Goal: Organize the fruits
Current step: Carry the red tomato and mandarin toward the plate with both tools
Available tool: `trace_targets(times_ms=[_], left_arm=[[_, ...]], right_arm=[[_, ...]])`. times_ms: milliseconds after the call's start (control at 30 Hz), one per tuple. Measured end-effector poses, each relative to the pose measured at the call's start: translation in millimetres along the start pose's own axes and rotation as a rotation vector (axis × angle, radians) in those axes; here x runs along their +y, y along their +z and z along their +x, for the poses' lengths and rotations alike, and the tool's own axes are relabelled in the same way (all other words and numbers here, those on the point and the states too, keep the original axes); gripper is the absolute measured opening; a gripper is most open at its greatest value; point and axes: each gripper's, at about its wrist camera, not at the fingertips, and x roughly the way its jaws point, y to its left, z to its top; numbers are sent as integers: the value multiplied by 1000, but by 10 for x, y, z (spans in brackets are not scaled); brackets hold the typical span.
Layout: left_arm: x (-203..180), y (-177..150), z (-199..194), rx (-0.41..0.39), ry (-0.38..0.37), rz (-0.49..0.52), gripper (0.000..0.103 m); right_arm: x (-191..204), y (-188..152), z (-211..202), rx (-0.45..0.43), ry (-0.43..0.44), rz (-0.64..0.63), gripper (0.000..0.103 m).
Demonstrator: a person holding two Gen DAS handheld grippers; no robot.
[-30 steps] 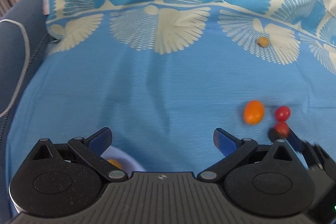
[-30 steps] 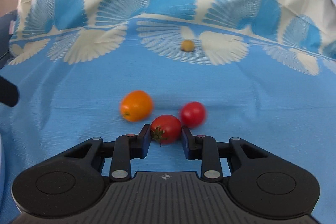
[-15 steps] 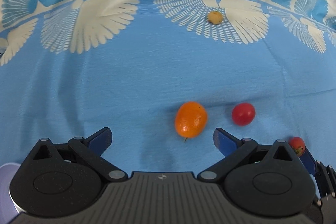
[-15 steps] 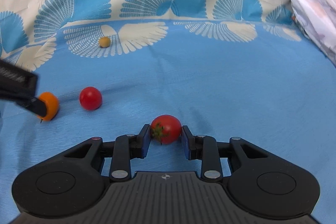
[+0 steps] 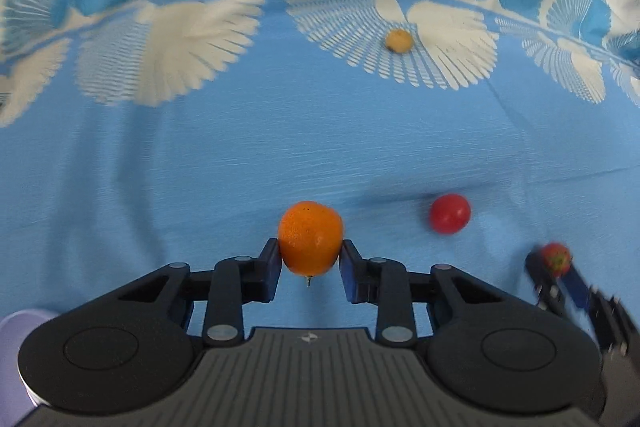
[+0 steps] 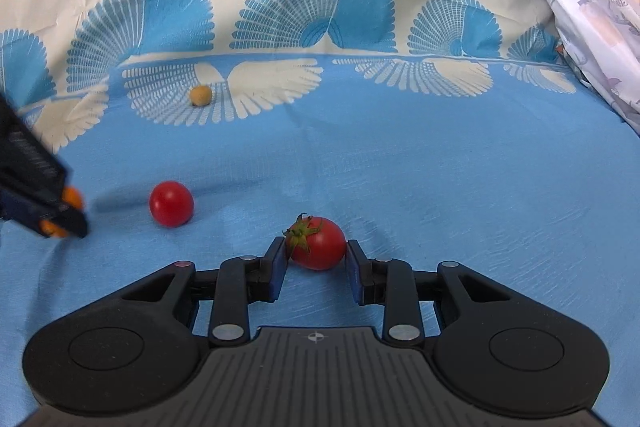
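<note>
My left gripper (image 5: 310, 259) is shut on an orange kumquat (image 5: 311, 237), just above the blue cloth. My right gripper (image 6: 316, 255) is shut on a red stemmed tomato (image 6: 318, 243). A second red cherry tomato (image 5: 449, 213) lies loose on the cloth, right of the kumquat; in the right wrist view it (image 6: 171, 203) lies left of the held tomato. A small tan fruit (image 5: 399, 40) lies farther back on the white fan pattern, also seen in the right wrist view (image 6: 200, 95). Each gripper shows in the other's view, the right one (image 5: 554, 269) and the left one (image 6: 66, 215).
A blue and cream fan-patterned cloth (image 6: 440, 167) covers the surface and rises at the back. A pale lilac bowl's rim (image 5: 16, 323) shows at the lower left of the left wrist view. A white printed fabric (image 6: 580, 7) hangs at the right.
My left gripper moved forward and closed on the kumquat, which was free before. My right gripper kept hold of the stemmed tomato and moved it right, away from the other fruits.
</note>
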Motion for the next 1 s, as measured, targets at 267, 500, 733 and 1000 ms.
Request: trace_targets(times_ms=[267, 500, 733, 1000], left_arm=[[605, -648, -1021, -22, 60, -44, 35], [1070, -1274, -1784, -15, 67, -115, 35], [1424, -1851, -2409, -54, 65, -175, 35], [1731, -2459, -2880, -101, 65, -239, 35]], right_arm=[[20, 179, -580, 7, 52, 12, 33], [282, 76, -1687, 8, 199, -93, 33], [718, -50, -2611, 69, 387, -146, 33], [1152, -231, -3404, 23, 502, -276, 33]])
